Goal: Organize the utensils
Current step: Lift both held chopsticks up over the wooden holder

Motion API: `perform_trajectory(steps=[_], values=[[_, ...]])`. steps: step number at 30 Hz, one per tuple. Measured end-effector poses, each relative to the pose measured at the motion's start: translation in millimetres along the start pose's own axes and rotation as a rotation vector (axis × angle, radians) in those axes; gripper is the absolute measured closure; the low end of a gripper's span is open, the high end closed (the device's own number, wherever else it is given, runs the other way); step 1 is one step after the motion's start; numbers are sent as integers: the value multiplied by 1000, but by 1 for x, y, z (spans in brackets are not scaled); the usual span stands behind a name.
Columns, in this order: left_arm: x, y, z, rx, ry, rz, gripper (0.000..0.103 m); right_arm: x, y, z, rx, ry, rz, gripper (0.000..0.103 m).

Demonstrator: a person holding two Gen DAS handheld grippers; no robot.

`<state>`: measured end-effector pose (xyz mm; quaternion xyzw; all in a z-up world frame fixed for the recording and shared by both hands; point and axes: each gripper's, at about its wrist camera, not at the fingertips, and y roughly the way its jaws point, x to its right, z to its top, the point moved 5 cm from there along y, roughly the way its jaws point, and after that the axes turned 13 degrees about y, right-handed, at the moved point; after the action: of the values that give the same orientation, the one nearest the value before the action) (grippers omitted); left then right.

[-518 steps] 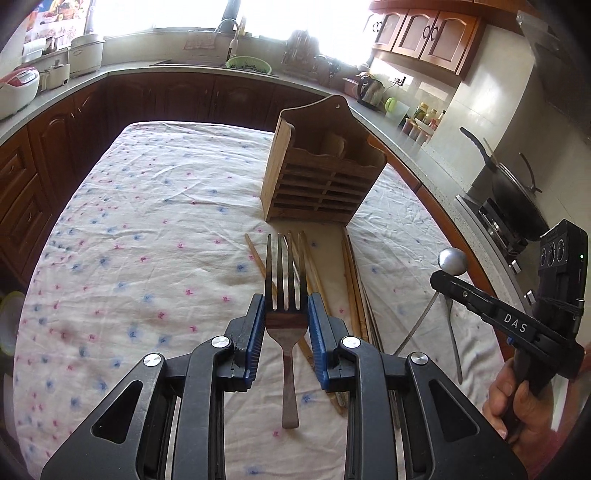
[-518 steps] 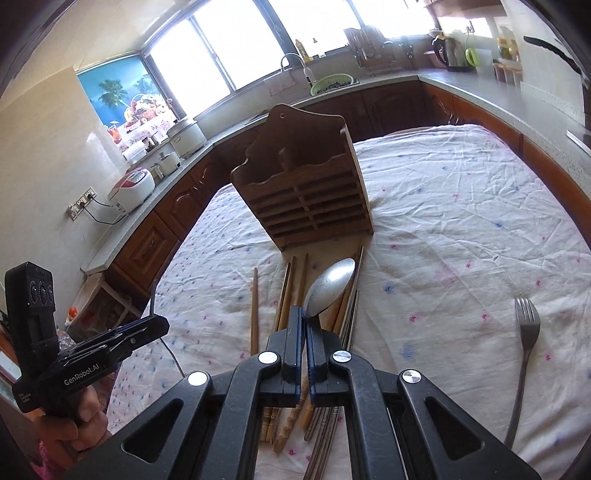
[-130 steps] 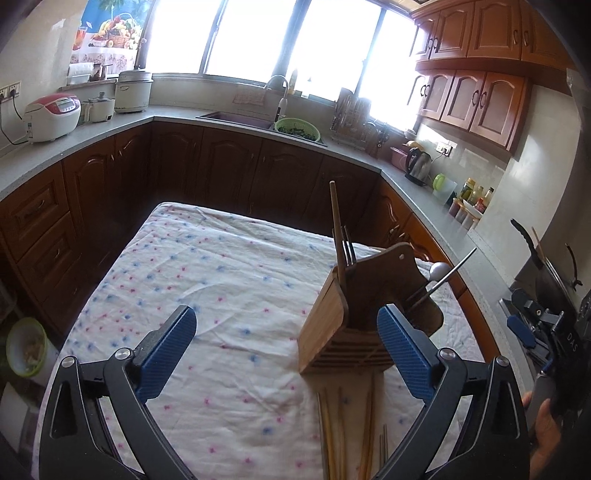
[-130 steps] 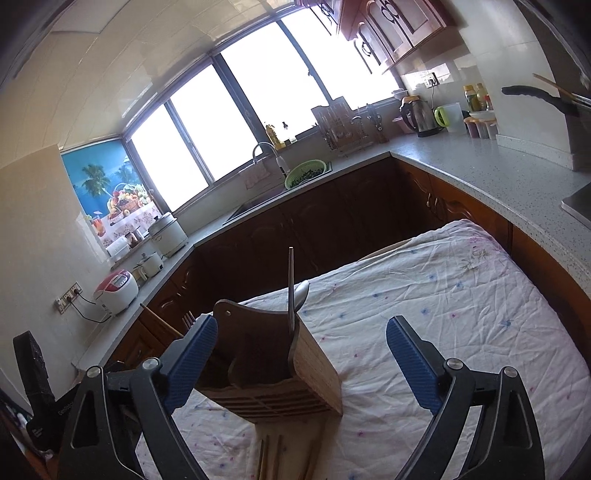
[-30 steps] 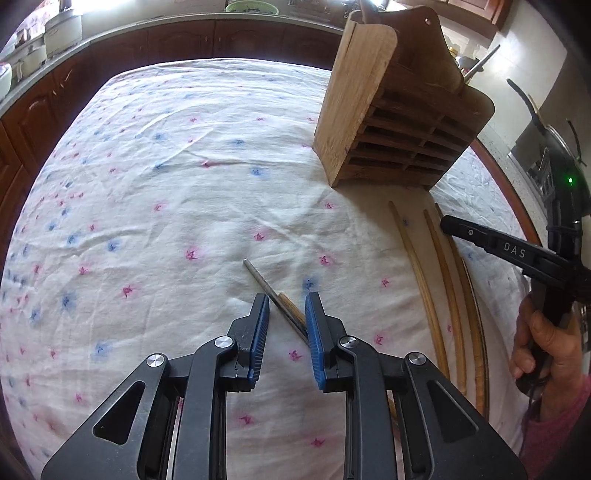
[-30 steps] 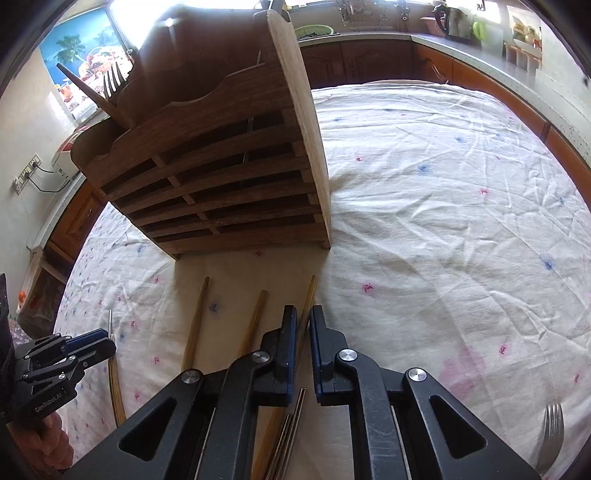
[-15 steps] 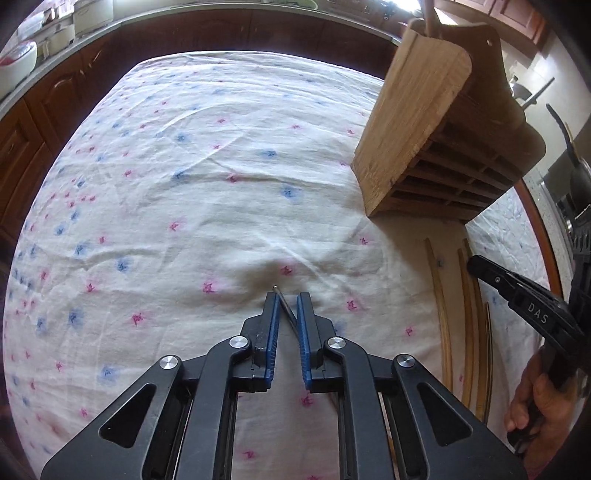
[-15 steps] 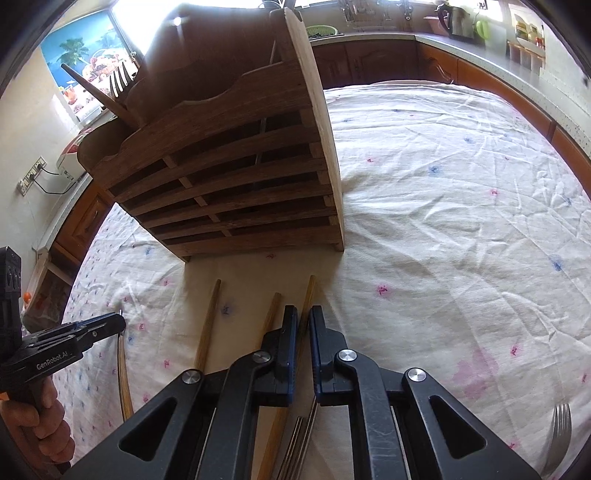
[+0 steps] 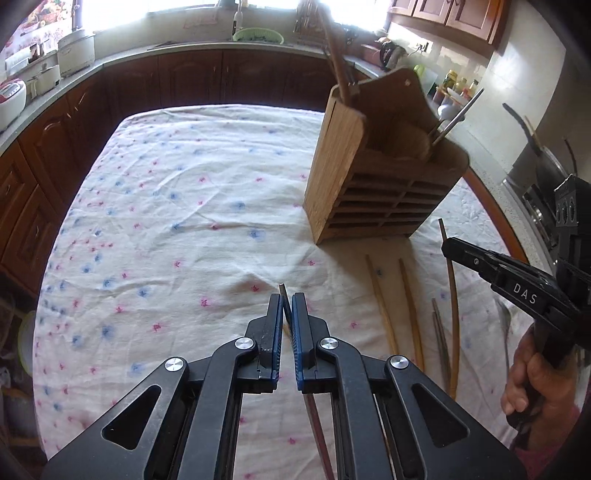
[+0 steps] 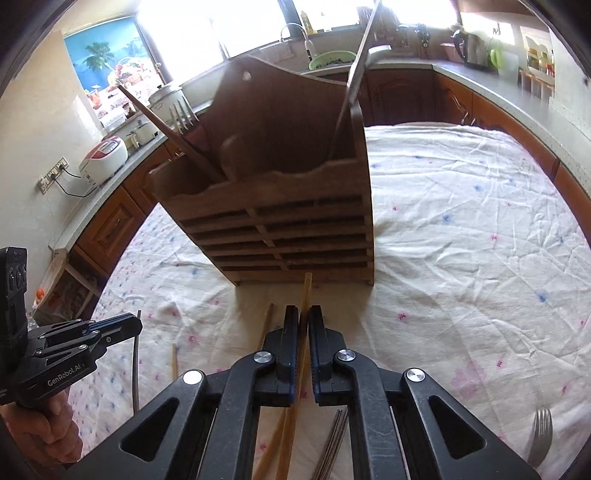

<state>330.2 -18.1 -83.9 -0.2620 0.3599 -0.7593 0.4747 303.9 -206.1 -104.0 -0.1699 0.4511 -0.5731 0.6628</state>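
Chopsticks are the items in hand on both sides. Left gripper (image 9: 287, 306): jaws have just been closing and now pinch a thin dark metal chopstick (image 9: 314, 413); its tip shows just past the blue pads, and the rest runs back under the gripper body. Right gripper (image 10: 303, 321): jaws narrow, clamped on a pale wooden chopstick (image 10: 306, 291) whose tip pokes forward toward the base of the holder.

Loose on the flowered tablecloth (image 9: 177, 206), between the grippers and the holder: several wooden chopsticks (image 9: 408, 295) lying roughly parallel, plus a thin metal pair (image 10: 332, 446) beside the right gripper's body. One fork (image 10: 540, 435) lies well apart, at the right edge of the right wrist view.

Wooden utensil holder (image 10: 288, 229) stands upright on the cloth just beyond the loose chopsticks, slatted front facing the grippers. Contents seen from the right wrist view: a wooden chopstick (image 10: 166, 125) leaning out to the left, fork tines (image 10: 183, 114) next to it, and a metal handle (image 10: 354, 70) leaning at the right end.

Far field: brown kitchen cabinets (image 9: 184, 81), counter with a rice cooker (image 10: 105, 157), a green bowl (image 9: 258, 35) by the sink, bright windows. A hand (image 9: 535, 380) grips the right gripper's handle in the left wrist view.
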Motion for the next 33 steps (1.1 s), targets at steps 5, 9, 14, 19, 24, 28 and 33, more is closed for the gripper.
perform_trajectory(steps=[5,9,14,19,24,28,33], values=[[4,-50,5,94,-10,-13,99,-19,-39,1,62,-34,30,98],[13,-84,3,153,3,-22,100,-32,-68,2,103,-44,49,98],[23,-126,-6,223,18,-18,100,-43,-106,-4,155,-73,67,98],[32,-156,-17,270,34,-12,100,-51,-135,-16,196,-98,79,98],[40,-175,-24,303,49,0,100,-49,-155,-21,230,-100,80,98],[42,-185,-25,328,46,-1,100,-47,-167,-21,256,-99,77,98],[42,-193,-22,354,38,-3,100,-46,-178,-19,287,-102,74,98]])
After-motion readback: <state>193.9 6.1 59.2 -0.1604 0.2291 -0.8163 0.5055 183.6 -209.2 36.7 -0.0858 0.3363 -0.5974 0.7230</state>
